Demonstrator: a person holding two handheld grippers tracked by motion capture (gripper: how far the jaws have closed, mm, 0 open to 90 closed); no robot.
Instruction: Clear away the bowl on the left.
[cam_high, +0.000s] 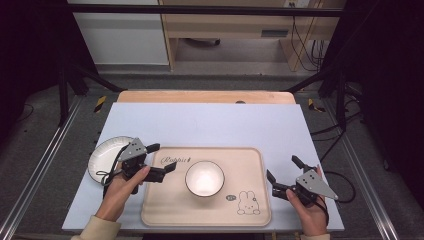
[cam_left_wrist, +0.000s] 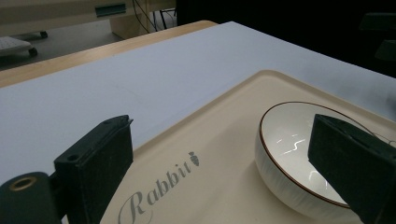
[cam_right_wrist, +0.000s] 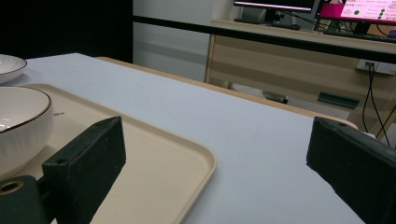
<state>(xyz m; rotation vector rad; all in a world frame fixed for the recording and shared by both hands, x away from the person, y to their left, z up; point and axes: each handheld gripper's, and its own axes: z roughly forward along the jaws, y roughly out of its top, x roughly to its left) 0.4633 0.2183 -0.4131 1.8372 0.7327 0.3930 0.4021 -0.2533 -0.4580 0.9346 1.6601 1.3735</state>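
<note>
Bowl (cam_high: 204, 178), white with a thin dark rim, sits at the centre of a beige tray (cam_high: 250, 212) in the lower middle of the high view. The tray carries the word "Rabbit" near its upper left corner and a small rabbit drawing (cam_high: 248, 203) toward its lower right. It lies on a pale blue-grey table cover (cam_high: 210, 125).

The left gripper (cam_high: 165, 156) is at the left of the high view, over the tray's left edge, with its jaws spread wide and nothing between them. It points toward the bowl but stands apart from it. In the left gripper view the bowl (cam_left_wrist: 289, 154) fills the lower right of the frame, partly behind the right-hand jaw, and the tray's lettering runs between the two jaws. I cannot tell from that view whether the jaw touches the bowl's rim.

A white paper plate (cam_high: 102, 155) lies on the cover just left of the tray, behind the left gripper, in the left middle of the high view.

The right gripper (cam_high: 284, 170) is at the lower right of the high view, just off the tray's right edge, over the bare cover. Its jaws are also wide apart and empty. In the right gripper view the bowl (cam_right_wrist: 21, 126) appears at the left edge, and the tray's rounded corner (cam_right_wrist: 205, 161) lies between the jaws.
</note>
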